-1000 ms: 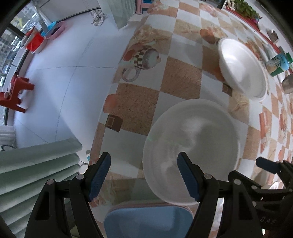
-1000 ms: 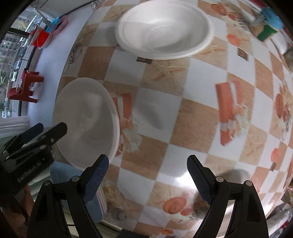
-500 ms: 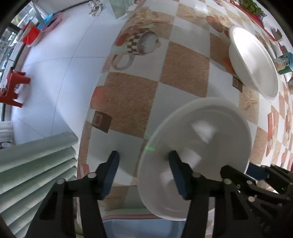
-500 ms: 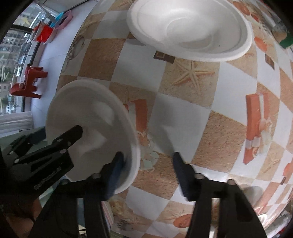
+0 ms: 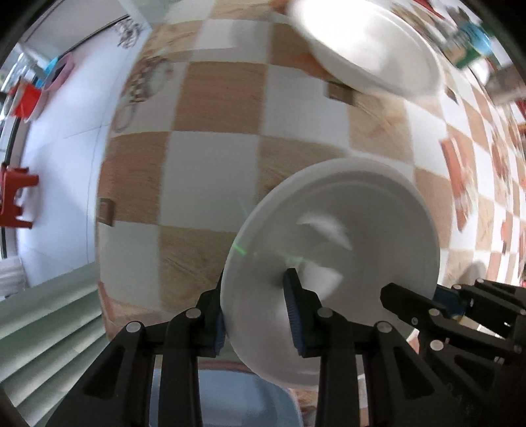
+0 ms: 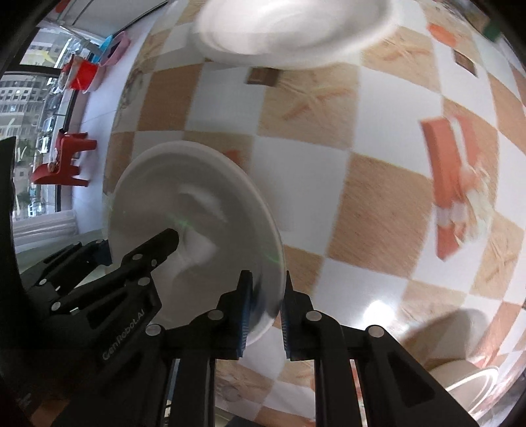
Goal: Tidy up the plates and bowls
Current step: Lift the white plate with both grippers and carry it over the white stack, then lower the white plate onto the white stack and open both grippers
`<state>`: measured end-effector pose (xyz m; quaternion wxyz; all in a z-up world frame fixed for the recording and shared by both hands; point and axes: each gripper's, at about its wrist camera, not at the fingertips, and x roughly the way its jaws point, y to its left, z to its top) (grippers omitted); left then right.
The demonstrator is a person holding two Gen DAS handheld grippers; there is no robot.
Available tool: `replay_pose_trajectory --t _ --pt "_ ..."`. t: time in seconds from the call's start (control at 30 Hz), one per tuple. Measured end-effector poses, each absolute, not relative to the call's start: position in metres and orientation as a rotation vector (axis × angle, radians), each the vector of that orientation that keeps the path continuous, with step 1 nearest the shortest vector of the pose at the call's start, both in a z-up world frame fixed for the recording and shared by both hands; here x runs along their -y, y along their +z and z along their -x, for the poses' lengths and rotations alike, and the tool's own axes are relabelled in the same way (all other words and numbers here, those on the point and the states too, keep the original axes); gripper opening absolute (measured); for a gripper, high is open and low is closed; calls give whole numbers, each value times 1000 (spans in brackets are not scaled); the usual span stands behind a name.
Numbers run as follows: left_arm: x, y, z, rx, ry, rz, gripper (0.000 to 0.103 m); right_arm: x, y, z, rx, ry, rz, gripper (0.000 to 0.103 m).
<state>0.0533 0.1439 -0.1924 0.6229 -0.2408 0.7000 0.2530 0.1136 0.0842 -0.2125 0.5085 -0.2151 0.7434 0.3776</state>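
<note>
My left hand-held gripper (image 5: 256, 308) and right hand-held gripper (image 6: 264, 308) both pinch the plate (image 5: 345, 243) rim. It looks light, smooth, maybe slippery.

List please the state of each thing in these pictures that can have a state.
Near white plate: clamped at its rim by both grippers, tilted.
Far white plate: resting on the checkered tablecloth, untouched.
Left gripper: shut on the near plate's rim.
Right gripper: shut on the opposite rim.
</note>
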Motion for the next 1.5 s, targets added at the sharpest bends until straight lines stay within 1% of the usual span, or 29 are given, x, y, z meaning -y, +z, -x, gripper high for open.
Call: replay_pose_trajectory --t 0.33,0.63,0.8,0.87,1.0,1.23,1.5 --pt "-82 -192 -70 -1638 496 504 34 -25 -203 -120 -1814 843 497 18" --pt "-58 -154 -58 -1569 520 505 34 15 -178 -133 -1814 839 435 18" --pt "-73 -130 -19 -1536 490 504 34 38 -152 -142 -1776 842 433 18" --pt "-69 -120 -18 -1530 466 491 34 48 -144 -142 -1765 836 425 18" --pt "-40 -103 -47 -1535 381 445 34 91 -127 -156 -1750 807 395 18" --pt "23 -104 -91 -1546 231 339 34 151 -106 -169 -1739 682 301 18" --pt "57 -118 -118 -1589 129 260 34 199 -100 -184 -1735 549 224 18"
